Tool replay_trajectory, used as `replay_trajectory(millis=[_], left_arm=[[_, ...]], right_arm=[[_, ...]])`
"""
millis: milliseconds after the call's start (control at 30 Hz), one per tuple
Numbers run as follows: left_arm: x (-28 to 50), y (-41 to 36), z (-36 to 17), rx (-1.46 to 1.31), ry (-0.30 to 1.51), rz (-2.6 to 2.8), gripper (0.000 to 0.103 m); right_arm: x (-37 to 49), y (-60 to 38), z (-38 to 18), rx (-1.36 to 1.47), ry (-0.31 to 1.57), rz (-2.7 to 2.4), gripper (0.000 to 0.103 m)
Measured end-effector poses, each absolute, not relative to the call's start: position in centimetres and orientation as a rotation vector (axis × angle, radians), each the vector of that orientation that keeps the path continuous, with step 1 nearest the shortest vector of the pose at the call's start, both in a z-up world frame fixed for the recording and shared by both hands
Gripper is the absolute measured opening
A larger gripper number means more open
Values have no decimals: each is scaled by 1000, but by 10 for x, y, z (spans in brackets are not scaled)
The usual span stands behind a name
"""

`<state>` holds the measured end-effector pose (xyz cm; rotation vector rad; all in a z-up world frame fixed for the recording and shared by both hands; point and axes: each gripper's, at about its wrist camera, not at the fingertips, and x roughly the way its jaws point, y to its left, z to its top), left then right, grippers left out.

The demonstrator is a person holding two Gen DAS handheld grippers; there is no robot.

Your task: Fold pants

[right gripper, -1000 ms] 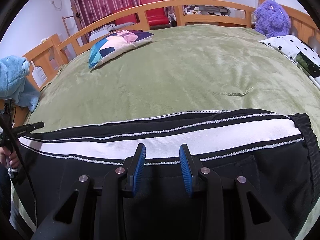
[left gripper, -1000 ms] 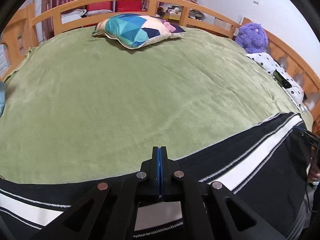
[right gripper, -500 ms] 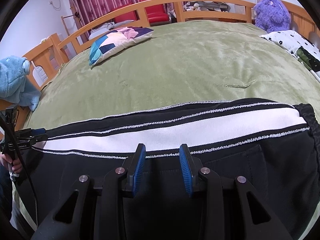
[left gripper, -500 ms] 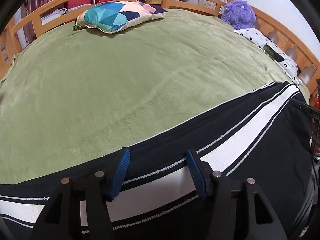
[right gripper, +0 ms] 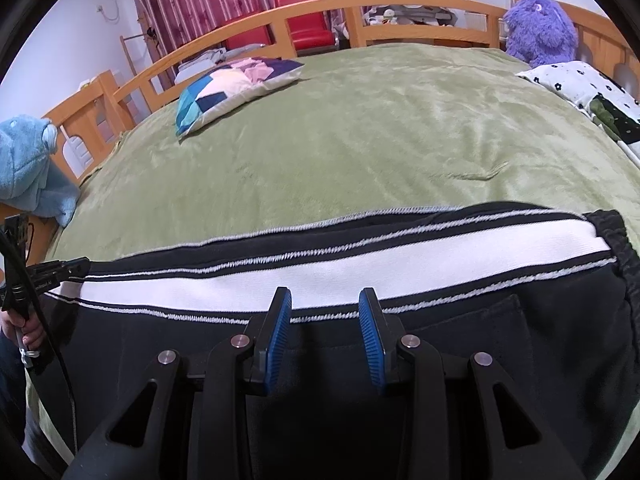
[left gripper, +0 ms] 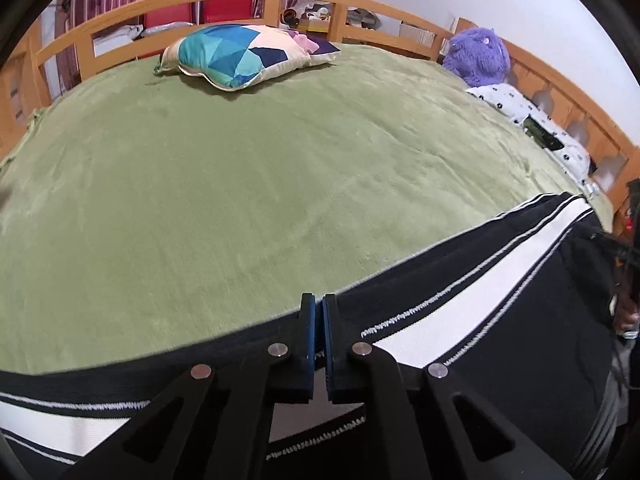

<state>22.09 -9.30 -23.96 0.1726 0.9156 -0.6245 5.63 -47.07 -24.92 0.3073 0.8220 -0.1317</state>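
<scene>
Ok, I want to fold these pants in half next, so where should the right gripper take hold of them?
Probably the waistband at the pants' right end. It is a thick, gathered edge and the cloth lies flat, so slide one finger under it from the right side. The right gripper is open above the white stripe, holding nothing.

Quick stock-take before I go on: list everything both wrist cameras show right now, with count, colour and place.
pants: one, black with white side stripe, flat along near bed edge
blanket: one, green, covering bed
cushion: one, blue-patterned, far side
plush toy: one, purple, far right corner
flowered bedding: white and black, right edge
blue plush: one, left rail
chairs: two, red, behind rail
left tongs: shut at pants' far edge
right tongs: open over pants
</scene>
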Motion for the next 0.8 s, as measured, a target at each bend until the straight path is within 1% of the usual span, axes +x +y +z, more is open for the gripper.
replay_trajectory(millis=[67, 100, 200, 300, 400, 500, 567, 600, 633, 667, 700, 733, 767, 800], left_arm=[[225, -97, -243, 182, 919, -604, 4], [228, -97, -244, 183, 917, -592, 2], [240, -95, -247, 195, 909, -497, 2], [239, -85, -238, 159, 895, -536, 2], [234, -77, -234, 162, 913, -525, 2], [226, -64, -234, 136, 948, -489, 2], [216, -49, -234, 118, 978, -451, 2], [211, -42, -233, 108, 989, -437, 5], [203, -29, -232, 93, 1002, -410, 8], [196, -18, -231, 76, 1007, -389, 17], [189, -4, -228, 53, 1007, -367, 29], [179, 14, -224, 18, 999, -341, 35], [171, 28, -221, -9, 989, -323, 44], [160, 49, -217, -45, 974, -294, 49]], right_arm=[[58, -473, -245, 315, 805, -131, 35], [61, -473, -243, 315, 801, -131, 35], [75, -478, -245, 308, 807, -148, 35], [98, -488, -269, 320, 901, -177, 34], [107, -491, -284, 310, 914, -180, 33], [104, -493, -274, 355, 905, -198, 32], [95, -492, -260, 405, 861, -201, 32], [91, -491, -253, 419, 843, -196, 35], [87, -486, -245, 422, 834, -195, 41], [84, -481, -238, 415, 829, -198, 44], [82, -473, -231, 402, 822, -200, 46], [78, -464, -223, 387, 816, -200, 46], [78, -458, -218, 381, 816, -200, 47], [74, -448, -212, 379, 817, -200, 47]])
